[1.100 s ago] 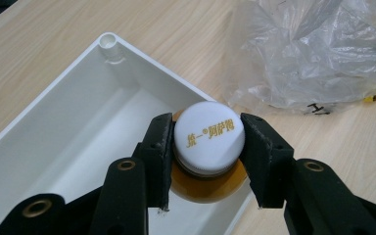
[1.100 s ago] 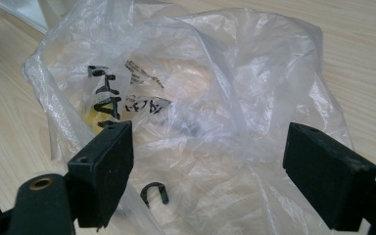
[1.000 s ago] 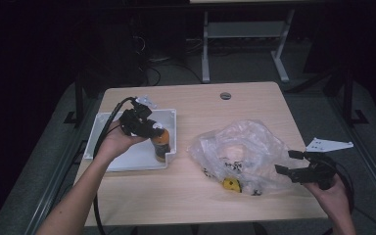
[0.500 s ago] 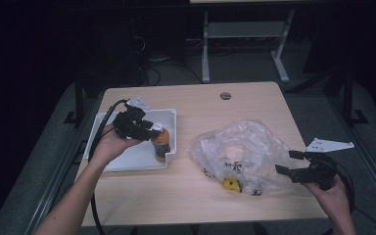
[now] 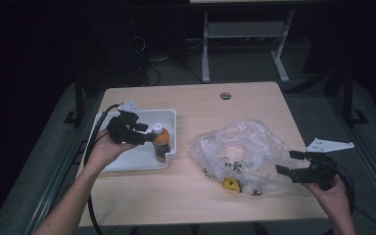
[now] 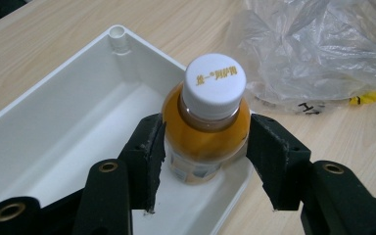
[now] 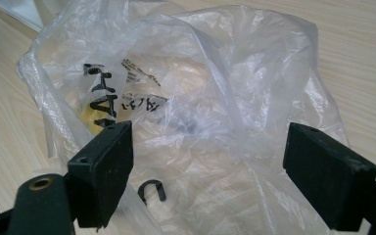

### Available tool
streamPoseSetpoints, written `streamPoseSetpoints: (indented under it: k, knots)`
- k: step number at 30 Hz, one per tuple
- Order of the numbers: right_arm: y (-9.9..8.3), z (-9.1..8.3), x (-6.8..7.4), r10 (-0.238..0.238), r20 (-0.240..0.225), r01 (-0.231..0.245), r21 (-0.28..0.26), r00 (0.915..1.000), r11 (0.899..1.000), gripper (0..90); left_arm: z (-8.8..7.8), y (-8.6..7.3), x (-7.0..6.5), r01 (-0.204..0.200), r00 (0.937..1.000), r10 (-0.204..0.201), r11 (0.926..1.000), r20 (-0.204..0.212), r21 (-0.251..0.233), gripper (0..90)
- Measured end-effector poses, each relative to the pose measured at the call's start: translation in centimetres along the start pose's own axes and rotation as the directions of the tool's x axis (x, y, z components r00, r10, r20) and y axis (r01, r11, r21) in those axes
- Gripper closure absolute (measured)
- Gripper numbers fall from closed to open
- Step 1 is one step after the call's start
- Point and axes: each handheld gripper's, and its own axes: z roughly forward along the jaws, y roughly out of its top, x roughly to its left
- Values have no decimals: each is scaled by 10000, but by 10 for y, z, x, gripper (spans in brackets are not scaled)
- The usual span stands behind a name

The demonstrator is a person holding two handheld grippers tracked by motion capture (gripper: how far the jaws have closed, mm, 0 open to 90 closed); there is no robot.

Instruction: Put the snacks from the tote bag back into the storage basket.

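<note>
Left gripper [image 6: 205, 161]: black jaws spread to either side of the bottle; they have just been opening. The left pad lies at the bottle's wall, and a narrow gap shows at the right pad.
Bottle [image 6: 206, 129]: stands upright between the left jaws, in the tray's corner nearest the bag. Clear plastic, round, filled with orange liquid.
Cap [image 6: 214, 86]: smooth white disc; the left gripper view resolves gold lettering on it, which the high view renders as a pale dot [image 5: 157, 128].
Tray [image 5: 127, 161]: white, rectangular, hard plastic, a small round post at one corner.
Right gripper [image 7: 210, 161]: jaws spread wide, nothing pinched; the crinkled film lies between and beyond them.
Bag [image 5: 245, 154]: thin, clear, crumpled plastic with black print, just ahead of the right jaws.
Yellow piece [image 5: 231, 183]: seen at the bag's near edge from above.
Table [image 5: 196, 103]: pale wood grain.
</note>
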Motion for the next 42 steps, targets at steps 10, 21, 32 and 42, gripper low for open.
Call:
streamPoseSetpoints:
  k: [10, 21, 32, 42]
  knots:
    - [-1, -1, -1, 33, 32, -33, -34, 10000, 10000, 184, -3, -10, 2, 82, 10000, -82, 9999, -16, -145, 456]
    - [-1, 0, -1, 128, 71, -128, -2, 9999, 9999, 184, -3, -26, 6, 317, 9995, -317, 9990, -16, -299, 450]
    - [-1, 2, -1, 103, 70, -103, 24, 9999, 9999, 184, -2, -39, 6, 352, 9993, -355, 9988, -91, -349, 441]
    - [-2, 1, -1, 101, 87, -102, 17, 9999, 9999, 184, 0, -54, 7, 448, 9989, -453, 9983, -138, -362, 435]
